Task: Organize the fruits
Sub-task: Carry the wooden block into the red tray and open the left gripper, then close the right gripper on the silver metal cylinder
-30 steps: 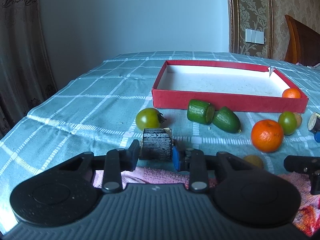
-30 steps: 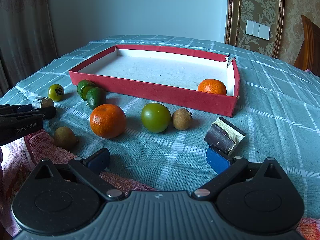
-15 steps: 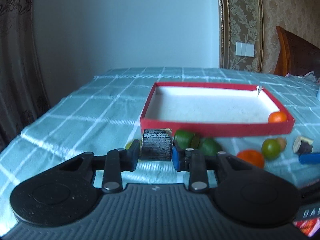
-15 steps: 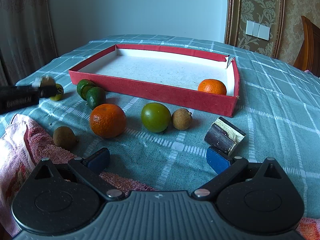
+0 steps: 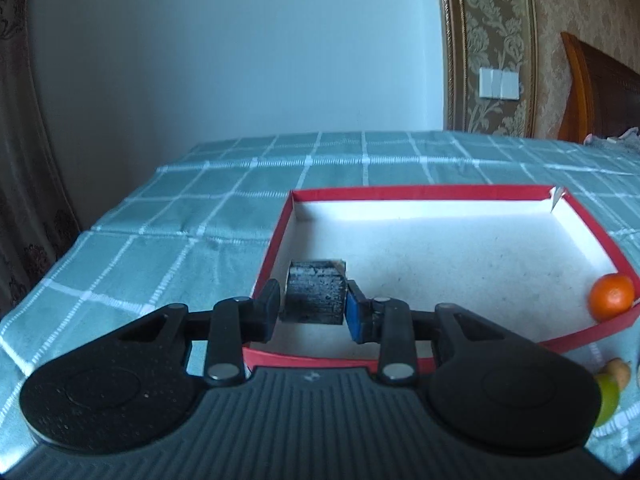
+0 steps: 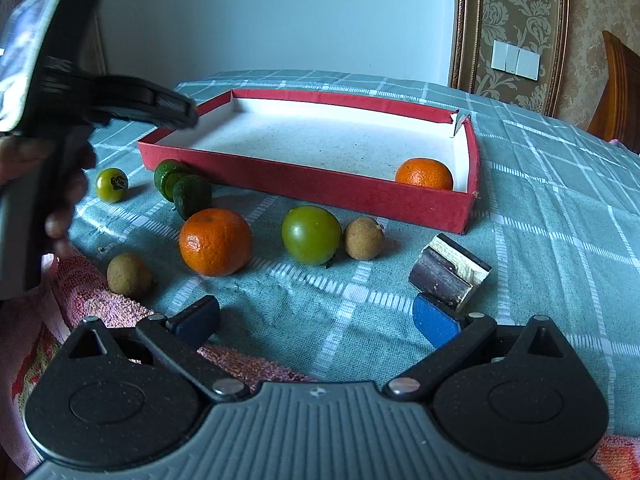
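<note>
Hovering over the red box's (image 5: 472, 191) near corner, the left gripper (image 5: 313, 309) was loosening around a dark chunk (image 5: 316, 295); the right gripper (image 6: 316, 322) gaped empty above scattered fruit, a second chunk (image 6: 448, 274) touching its finger

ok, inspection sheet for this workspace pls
Surface: checked cloth, flat.
Job's things: red box holds one boxed orange; outside lie a loose orange, big green fruit, small green fruit, brown fruits, green pieces, loose chunk.
Clutter: pink towel at near edge.
Grippers: left claw at the box's corner, jaws just been opening, dark chunk between them; right claw open, empty, loose chunk by its right finger.
Cables: nothing seen.
Surroundings: wall switch, headboard, curtain.
</note>
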`<state>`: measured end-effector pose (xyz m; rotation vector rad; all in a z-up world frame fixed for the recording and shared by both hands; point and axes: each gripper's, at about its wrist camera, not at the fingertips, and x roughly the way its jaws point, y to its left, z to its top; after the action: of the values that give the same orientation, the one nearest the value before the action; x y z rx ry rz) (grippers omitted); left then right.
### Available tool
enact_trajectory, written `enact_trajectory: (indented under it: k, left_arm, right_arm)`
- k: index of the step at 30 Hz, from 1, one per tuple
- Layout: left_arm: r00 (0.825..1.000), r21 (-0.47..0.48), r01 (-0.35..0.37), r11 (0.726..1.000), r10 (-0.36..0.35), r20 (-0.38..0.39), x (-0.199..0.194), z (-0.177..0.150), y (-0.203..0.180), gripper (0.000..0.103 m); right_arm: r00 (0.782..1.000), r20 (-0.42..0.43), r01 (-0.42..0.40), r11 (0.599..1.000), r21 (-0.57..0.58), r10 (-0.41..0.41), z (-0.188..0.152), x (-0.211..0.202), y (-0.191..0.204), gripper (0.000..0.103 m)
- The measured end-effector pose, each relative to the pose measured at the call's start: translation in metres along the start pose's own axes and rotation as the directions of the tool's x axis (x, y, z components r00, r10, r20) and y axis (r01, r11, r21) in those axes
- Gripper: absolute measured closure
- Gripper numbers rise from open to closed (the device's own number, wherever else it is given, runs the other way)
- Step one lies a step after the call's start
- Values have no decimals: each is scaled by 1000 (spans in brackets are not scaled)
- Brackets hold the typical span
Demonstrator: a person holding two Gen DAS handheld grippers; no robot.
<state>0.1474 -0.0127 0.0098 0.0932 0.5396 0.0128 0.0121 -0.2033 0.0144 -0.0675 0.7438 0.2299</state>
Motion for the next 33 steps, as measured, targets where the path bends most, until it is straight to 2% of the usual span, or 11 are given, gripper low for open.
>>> enact_trajectory:
  k: [2,6,8,10,11,14,18,22,24,28,33]
  left_arm:
    - [1000,-2,-8,1000,8,-6,2,-3,1,55]
    - [999,11,0,1000,0,52,-23,-10,3,40]
    - [995,13,7,1000,-8,100,-46,-15,5,27]
    - [987,15,7,1000,-10,157,-71,-24,6,5]
    - [984,17,7,1000,-10,180,-80,-30,7,0]
    - [978,10,22,1000,-24,208,-99,-51,8,0]
    - [971,-47,24,999,-12,239,-103,-74,17,0]
    - [970,-150,15,989,22,242,-99,-76,32,0]
    - [980,-174,-2,985,37,196,-92,-75,36,0]
    - [984,-154,15,988,13,177,-88,-74,35,0]
    - [983,-122,4,993,19,180,-90,-76,29,0]
  right_arm:
    - [1000,0,1,1000,-1,-1,0,0,0,0]
    - [1000,0,0,1000,0,0,0,0,0,0]
    - [1000,0,2,1000,0,-2,0,0,0,0]
    - [1000,1,0,1000,2,0,0,1,0,0]
    - [1000,1,0,1000,3,0,0,1,0,0]
    - [1000,1,1,1000,1,-1,0,1,0,0]
    - [1000,0,2,1000,-2,-2,0,1,0,0]
    - [1000,0,3,1000,-4,-3,0,0,0,0]
    - [1000,0,4,1000,-5,-4,0,0,0,0]
    - [1000,5,3,1000,-4,-3,0,0,0,0]
    - [998,63,3,999,-39,0,-4,-12,7,0]
